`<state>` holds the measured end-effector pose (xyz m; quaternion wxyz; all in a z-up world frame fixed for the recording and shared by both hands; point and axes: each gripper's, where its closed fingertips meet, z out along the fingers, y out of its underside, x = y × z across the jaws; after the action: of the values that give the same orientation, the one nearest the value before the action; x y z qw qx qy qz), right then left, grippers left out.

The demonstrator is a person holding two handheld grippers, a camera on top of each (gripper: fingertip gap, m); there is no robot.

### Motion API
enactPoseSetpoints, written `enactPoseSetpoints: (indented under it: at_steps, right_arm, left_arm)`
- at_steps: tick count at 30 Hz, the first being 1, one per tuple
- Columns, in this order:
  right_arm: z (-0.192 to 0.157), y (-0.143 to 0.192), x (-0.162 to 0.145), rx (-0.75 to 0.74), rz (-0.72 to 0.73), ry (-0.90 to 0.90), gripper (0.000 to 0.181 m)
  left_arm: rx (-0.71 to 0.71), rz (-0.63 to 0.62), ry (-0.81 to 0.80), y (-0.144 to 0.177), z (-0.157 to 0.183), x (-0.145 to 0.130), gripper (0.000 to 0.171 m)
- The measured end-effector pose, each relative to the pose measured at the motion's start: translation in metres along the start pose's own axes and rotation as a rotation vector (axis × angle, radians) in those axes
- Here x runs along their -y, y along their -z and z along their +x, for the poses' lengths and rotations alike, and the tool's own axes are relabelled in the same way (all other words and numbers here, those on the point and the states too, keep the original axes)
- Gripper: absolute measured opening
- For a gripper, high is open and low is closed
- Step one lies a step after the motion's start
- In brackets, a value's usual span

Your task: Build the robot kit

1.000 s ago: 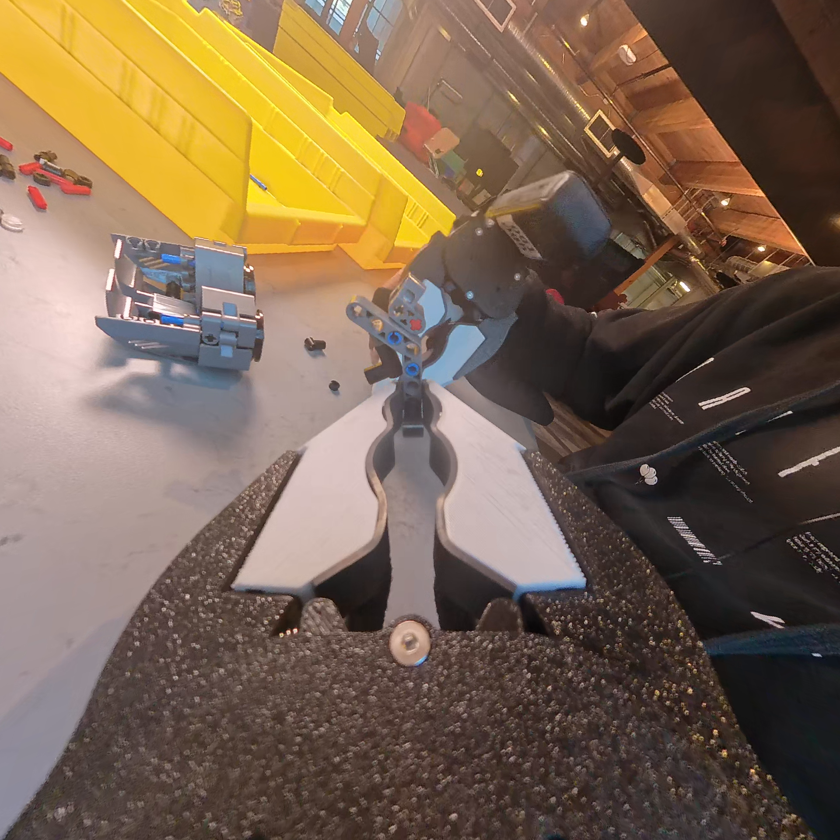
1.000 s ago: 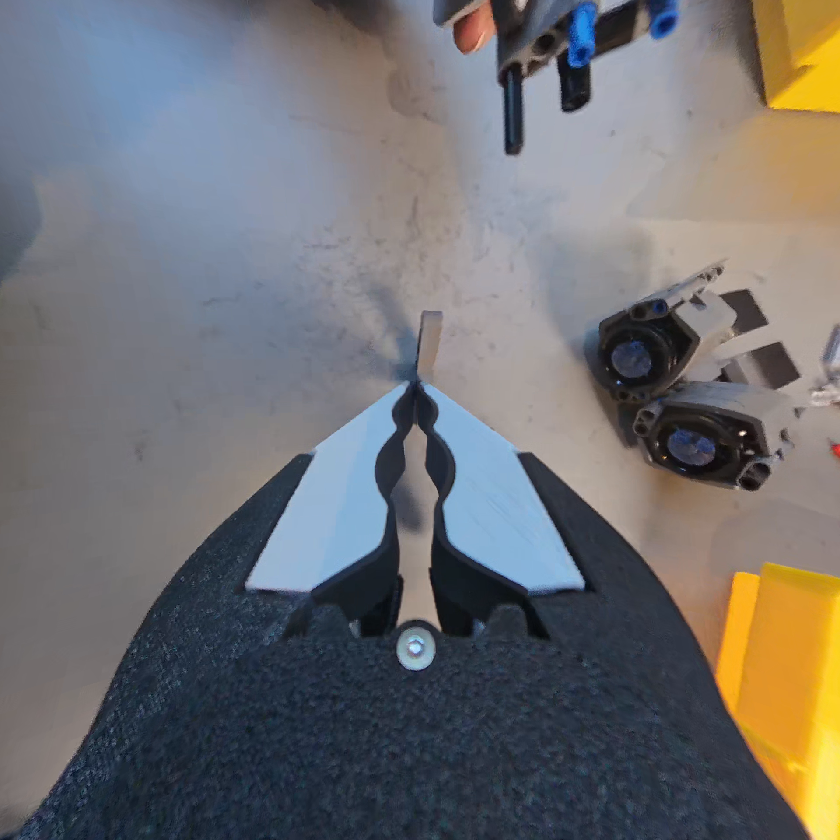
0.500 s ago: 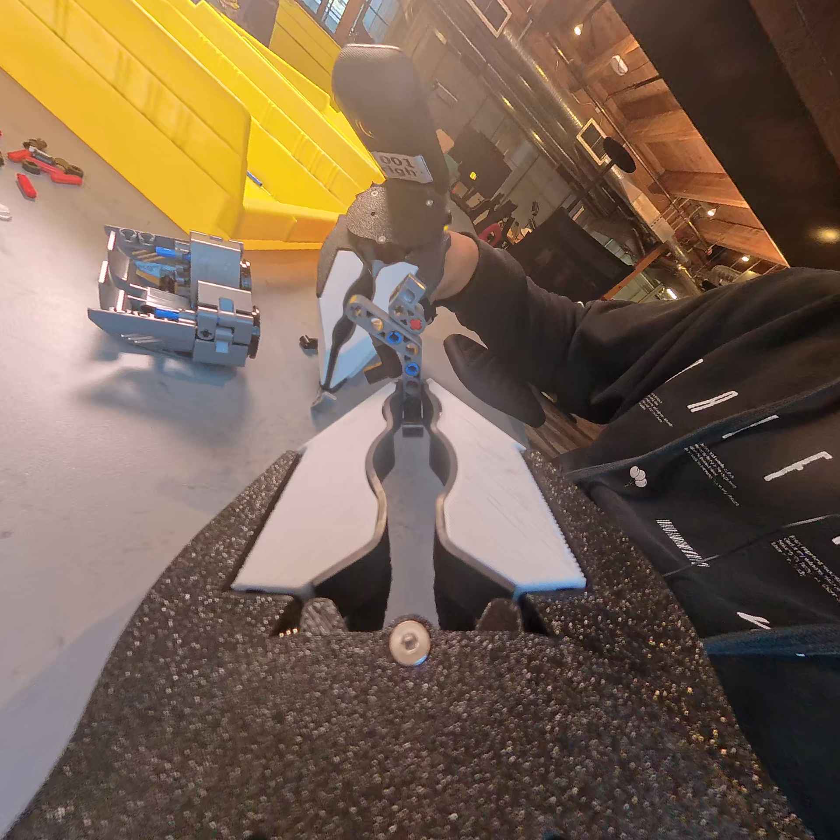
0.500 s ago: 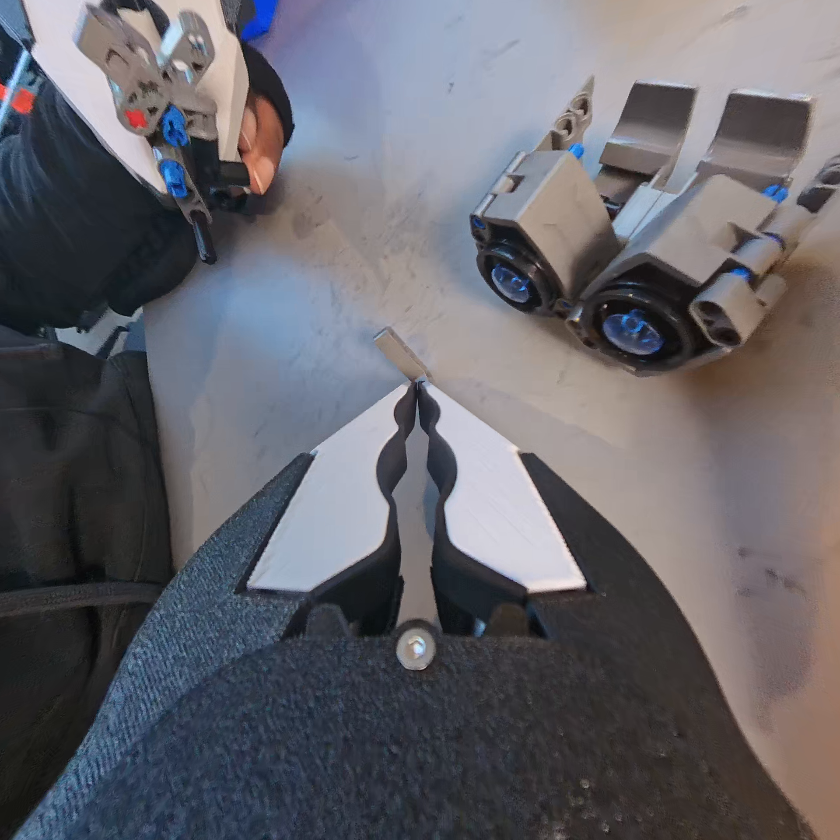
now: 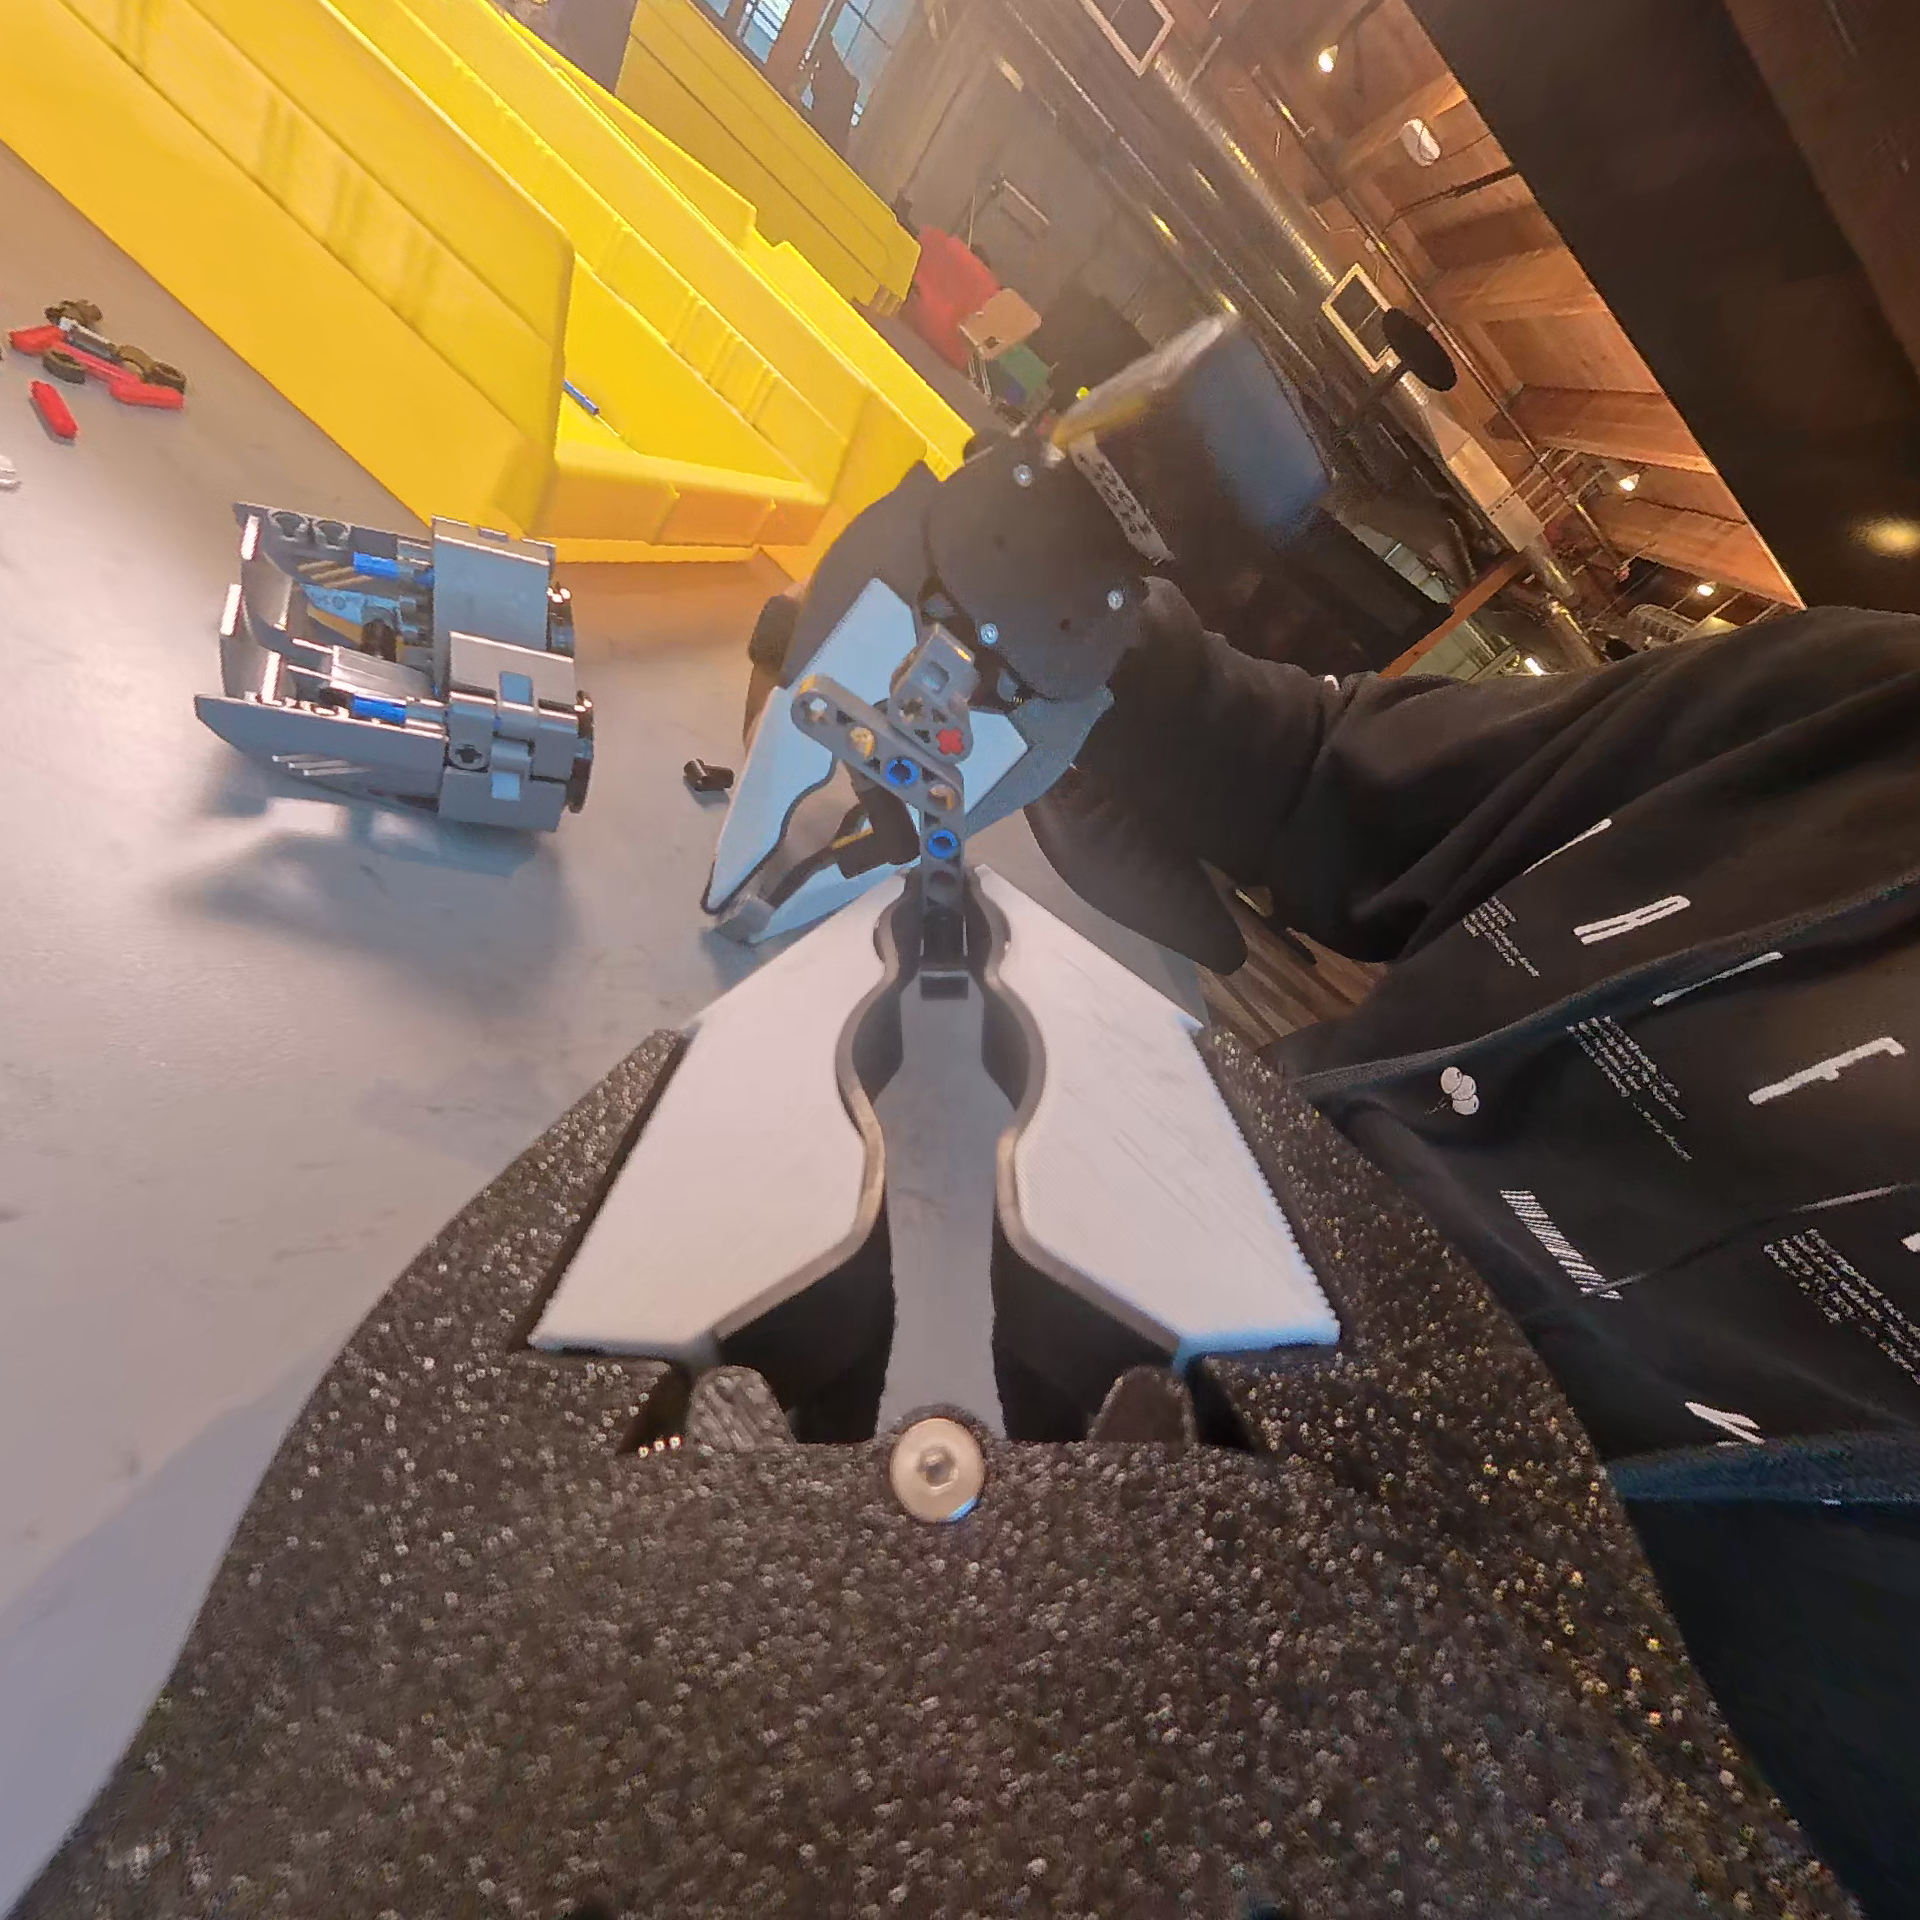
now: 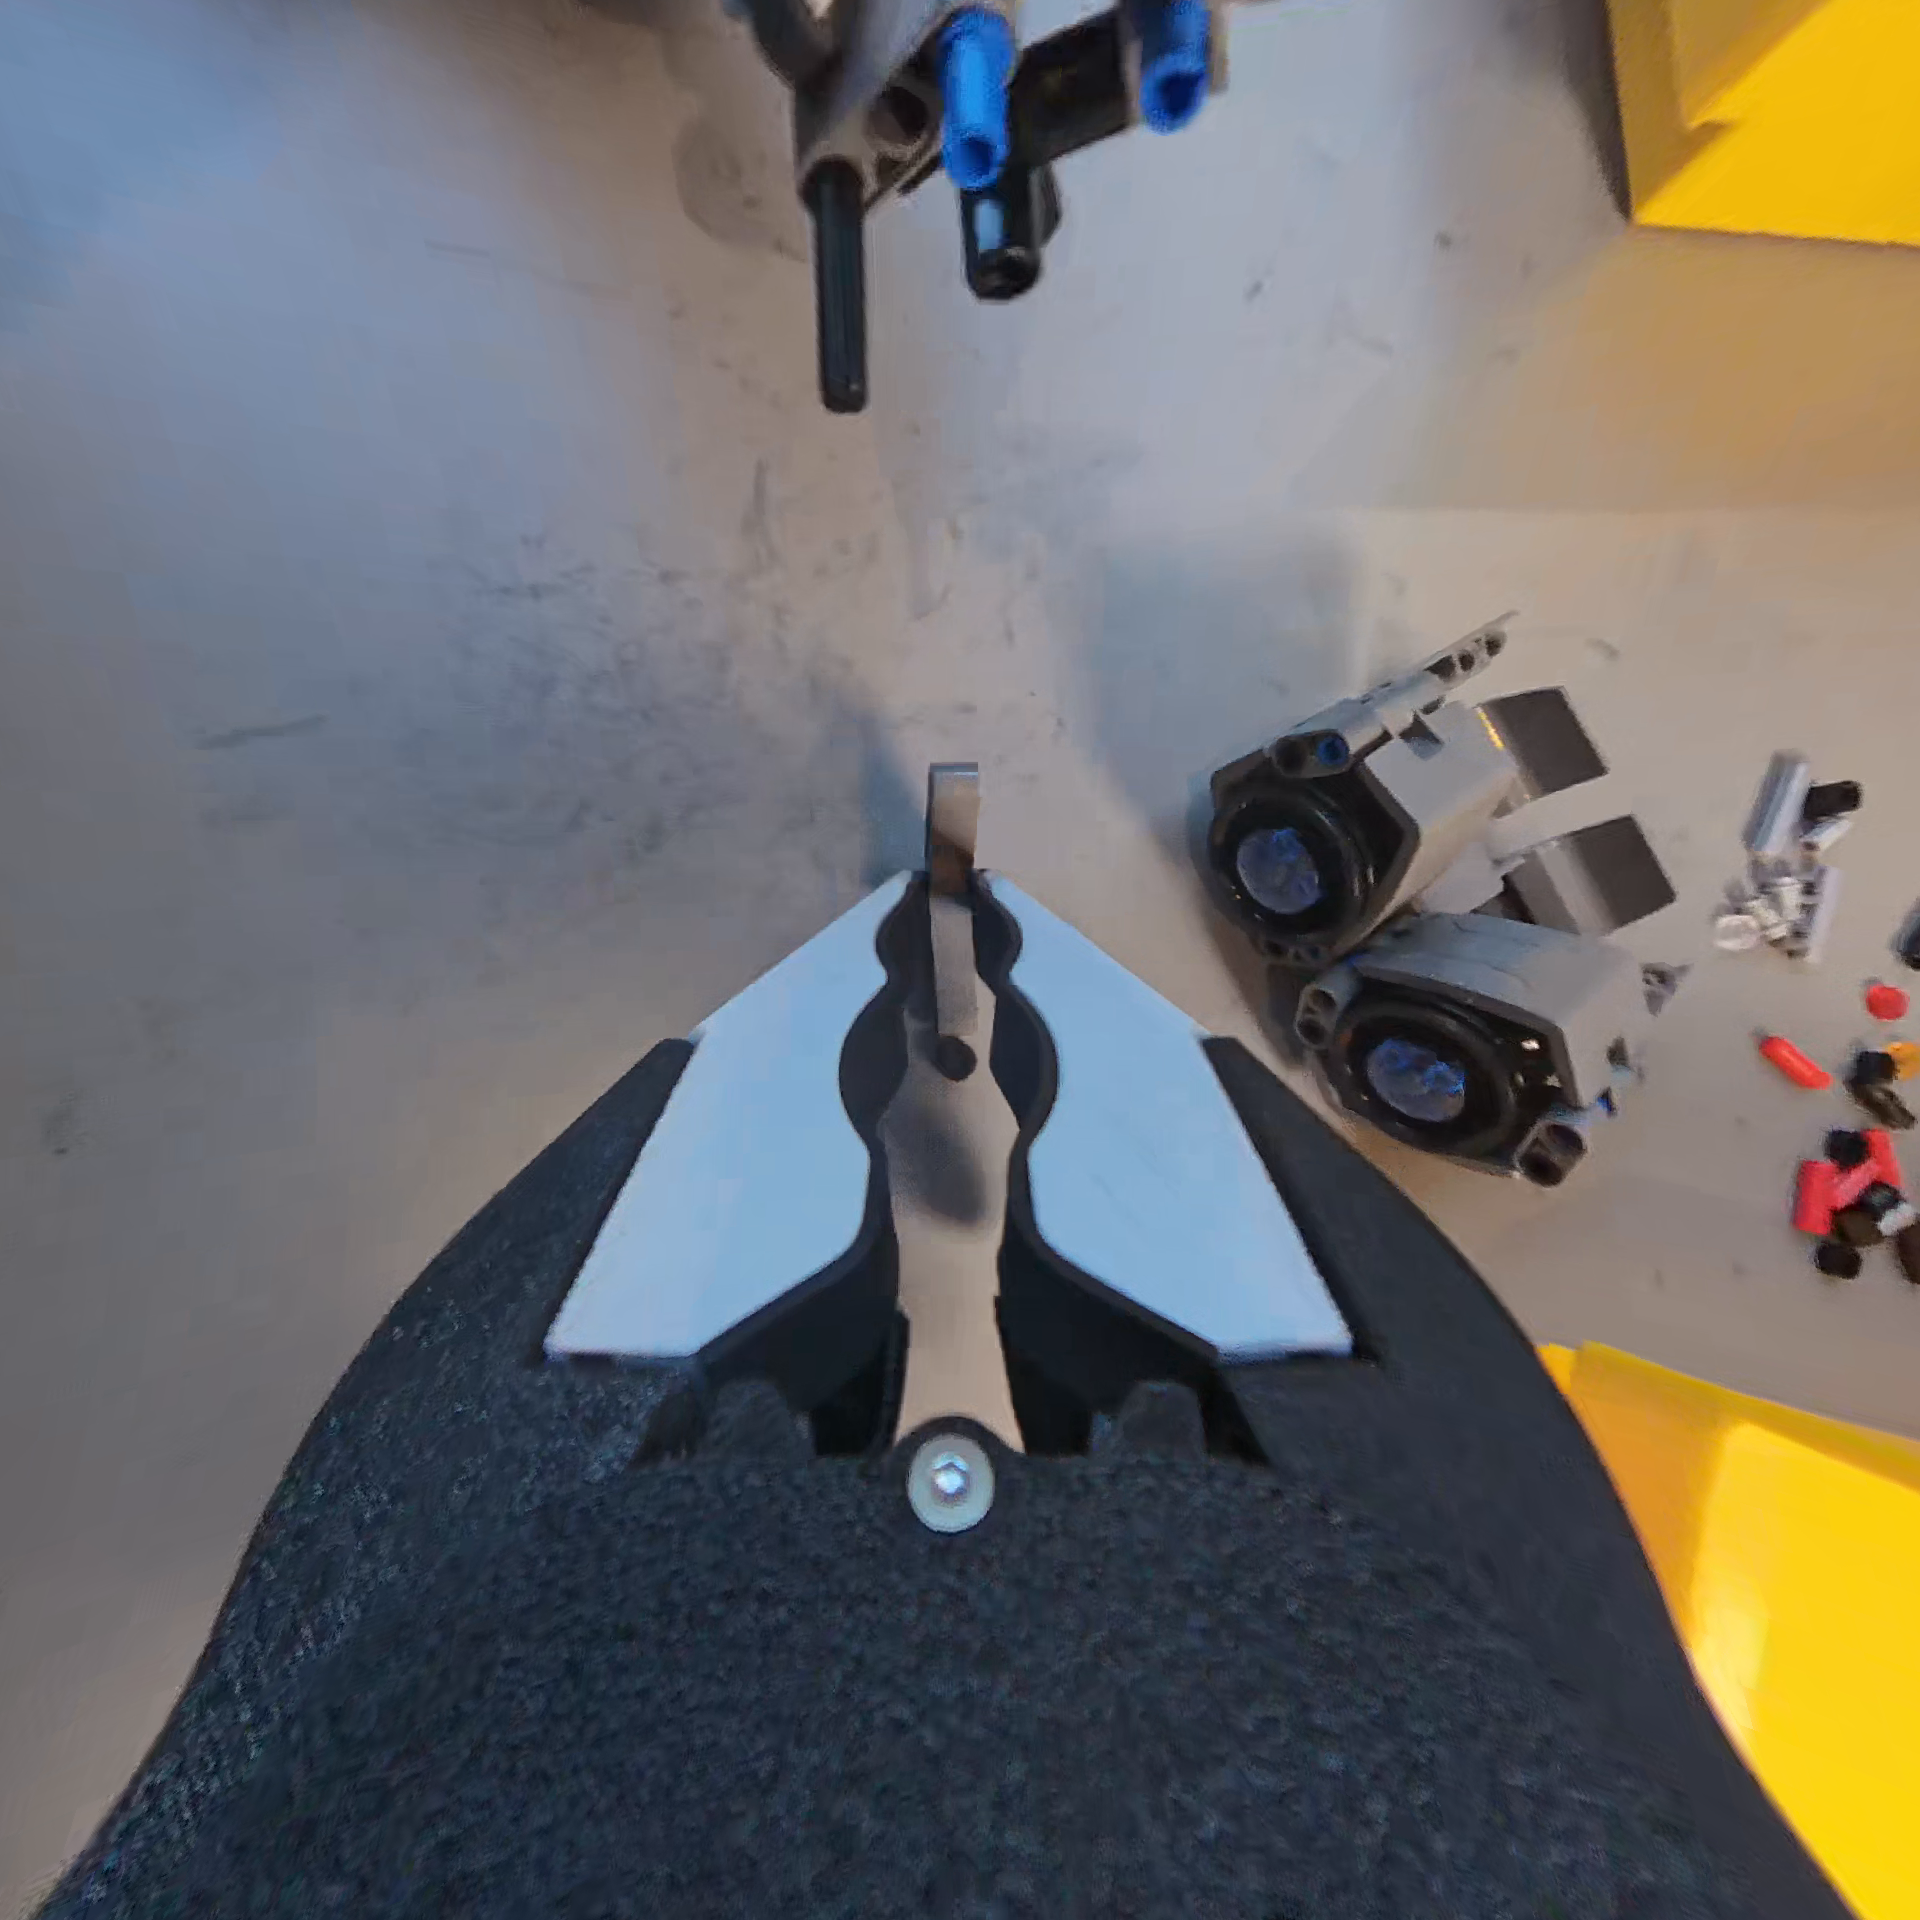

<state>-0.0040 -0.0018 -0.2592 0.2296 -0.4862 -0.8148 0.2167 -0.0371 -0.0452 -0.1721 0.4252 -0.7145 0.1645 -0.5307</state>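
My left gripper (image 5: 943, 896) is shut on the lower end of a small grey beam assembly (image 5: 914, 764) with blue, red and tan pins, held above the grey table (image 5: 208, 1091). The assembly also shows at the top of the right wrist view (image 6: 977, 114), with blue pins and a black axle (image 6: 840, 291) pointing toward me. My right gripper (image 6: 951, 883) is shut on a small flat grey piece (image 6: 954, 821). In the left wrist view the right gripper (image 5: 743, 909) sits just behind and left of the assembly, tips down near the table.
A grey brick model with two round black ends (image 6: 1392, 935) lies on the table; it also shows in the left wrist view (image 5: 405, 696). Small red and black loose pieces (image 6: 1849, 1122) lie beside it. Yellow bins (image 5: 623, 364) line the table's far side. A person's black sleeve (image 5: 1507, 779) is at right. Some 10 cm of space lies between my two pairs of fingers.
The right gripper has swung from pointing at the table by the grey model to facing the held assembly, still gripping the flat grey piece. The left gripper has stayed almost still.
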Motion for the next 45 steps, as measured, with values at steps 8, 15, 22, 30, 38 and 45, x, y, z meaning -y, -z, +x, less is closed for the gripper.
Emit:
enactPoseSetpoints:
  at_steps: [8, 15, 22, 30, 38, 45]
  right_arm:
    - [-0.047, 0.009, 0.006, 0.531, -0.043, -0.466, 0.007]
    - [-0.033, 0.006, 0.004, 0.488, -0.031, -0.516, 0.012]
    - [-0.007, 0.008, 0.004, 0.321, 0.041, -0.466, 0.014]
    - [-0.006, 0.029, 0.004, 0.118, 0.089, -0.353, 0.020]
    - [-0.030, 0.026, -0.017, 0.081, 0.022, -0.337, 0.024]
    - [-0.023, 0.019, -0.006, 0.069, 0.014, -0.327, 0.026]
  left_arm:
    - [-0.008, 0.002, 0.001, 0.000, 0.002, 0.001, 0.007]
    - [-0.009, 0.000, 0.011, 0.000, 0.001, 0.000, 0.007]
    - [-0.009, -0.008, 0.012, -0.001, 0.002, -0.002, 0.007]
    - [-0.006, 0.059, -0.021, 0.005, 0.003, 0.010, 0.007]
    - [-0.018, 0.096, -0.072, 0.006, 0.009, 0.015, 0.007]
    - [0.001, 0.102, -0.078, 0.007, 0.005, 0.016, 0.007]
